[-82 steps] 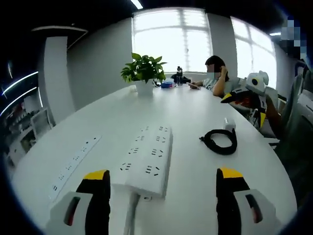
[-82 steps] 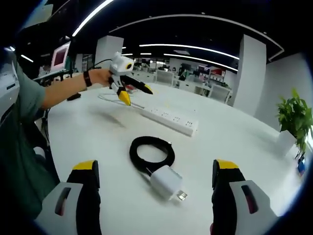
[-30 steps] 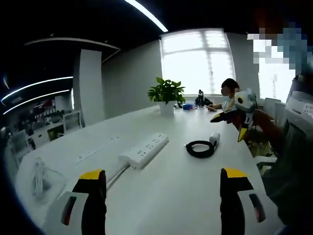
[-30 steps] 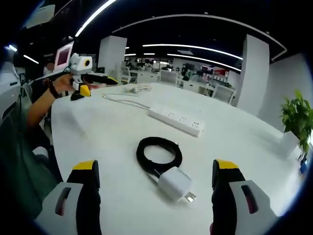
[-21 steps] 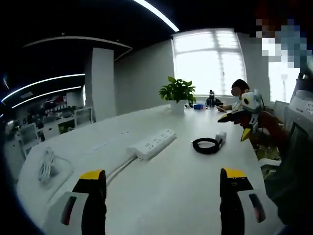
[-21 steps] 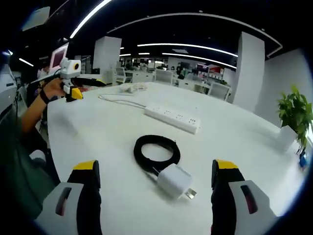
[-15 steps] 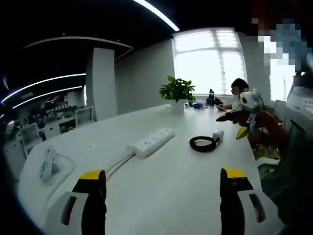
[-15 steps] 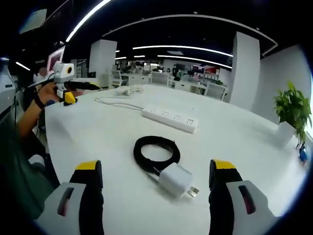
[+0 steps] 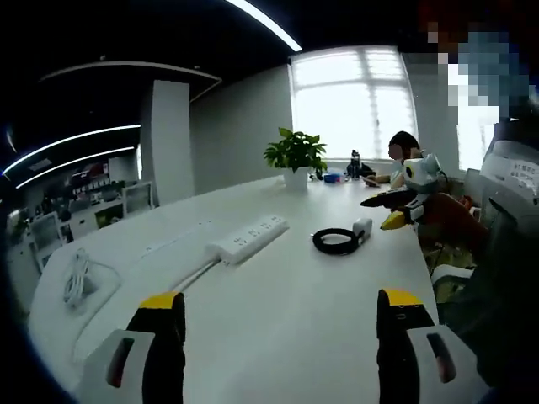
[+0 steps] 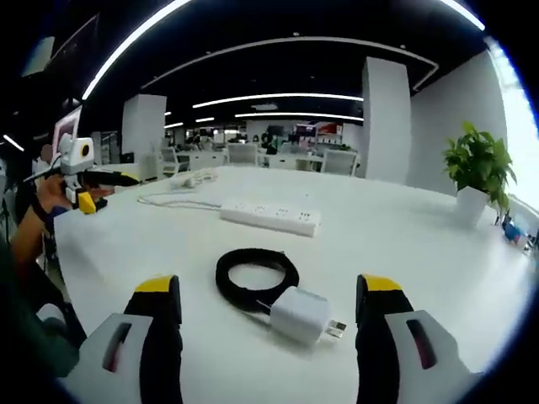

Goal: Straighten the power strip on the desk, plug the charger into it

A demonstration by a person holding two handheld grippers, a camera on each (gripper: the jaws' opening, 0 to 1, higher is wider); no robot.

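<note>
From my left gripper view, my left gripper hangs over the near end of the white counter, its two yellow-tipped jaws spread wide with nothing between them. The white power strip lies well ahead of it, running away from me at a slant, with its white cord trailing back toward my side. A loose bundle of white cable sits off near the left edge of the counter. Just beside the far right of the strip I see the coil of black cable and the white charger touching it. My right gripper is in the air near the charger, held by a hand. A potted plant stands at the far end by the window, where a person sits.

In my right gripper view, the right gripper is also spread open and empty. The charger lies on the counter between its jaws, prongs pointing right, against the black cable. The power strip lies beyond, apart from them. My left gripper shows at the far left in a hand, and the plant stands at the right.
</note>
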